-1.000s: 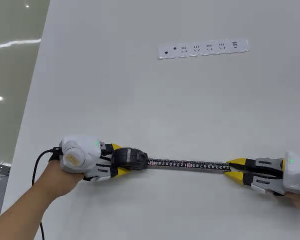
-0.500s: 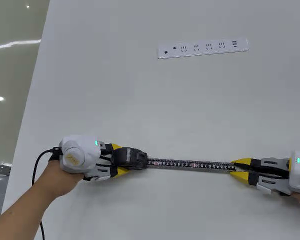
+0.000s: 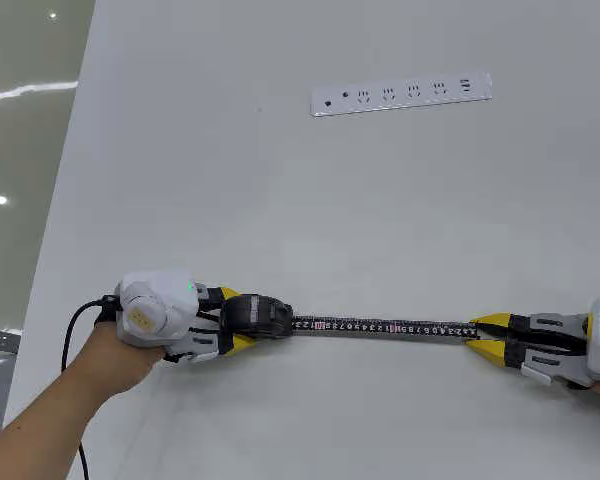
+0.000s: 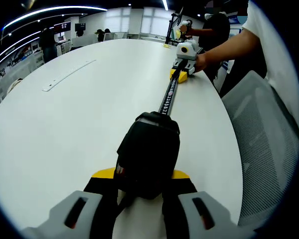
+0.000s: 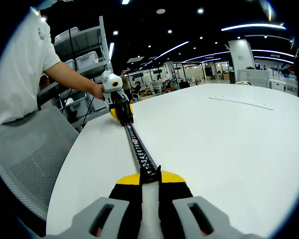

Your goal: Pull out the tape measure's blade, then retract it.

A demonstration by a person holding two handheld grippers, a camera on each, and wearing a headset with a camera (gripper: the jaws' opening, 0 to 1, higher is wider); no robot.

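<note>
- The blade point(image 3: 380, 327) is drawn out farther than a second ago. The right gripper point(image 3: 477, 335) has carried its tip further right, while the tape measure's black case point(image 3: 257, 315) stays put.
- The case lies on the white table point(image 3: 280, 180) toward its left side, and the blade runs flat along the surface (numbers up) to the right.
- The yellow-tipped jaws of the left gripper point(image 3: 240, 318) clamp the case from both sides.
- The right gripper's jaws are pressed together on the blade's end.
- A white power strip point(image 3: 401, 93) lies well apart, farther back on the table.
</note>
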